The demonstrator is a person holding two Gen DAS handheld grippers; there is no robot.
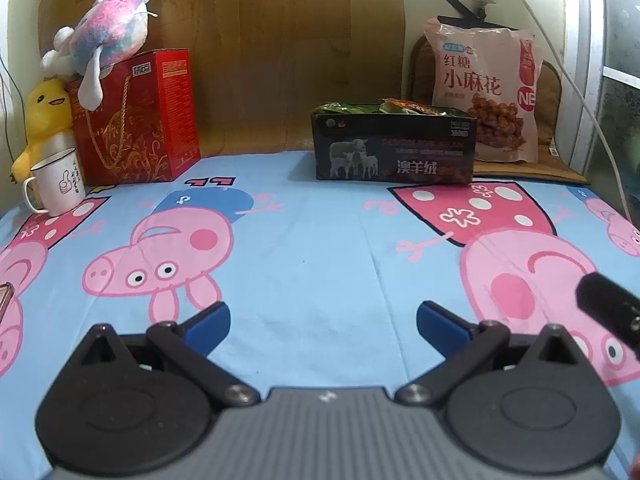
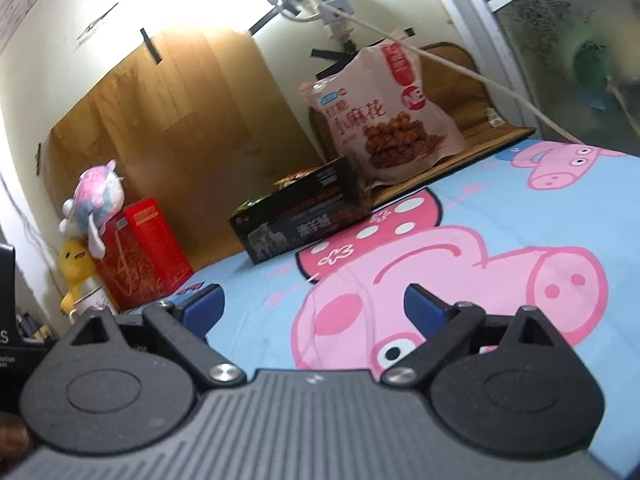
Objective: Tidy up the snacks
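Left gripper (image 1: 323, 320) and right gripper (image 2: 311, 305), each with jaws spread wide and nothing between them, above a bed sheet (image 1: 320, 240) printed with pink cartoon pigs. The dark box (image 1: 394, 148) stands at the far edge of the sheet, green and orange snack packets (image 1: 360, 107) showing over its rim. Just behind it to the right, a large pink snack bag (image 1: 484, 88) stands upright. Far left: red gift box (image 1: 140, 120), plush toy (image 1: 100, 40) on top, yellow duck (image 1: 44, 120), white mug (image 1: 60, 188)
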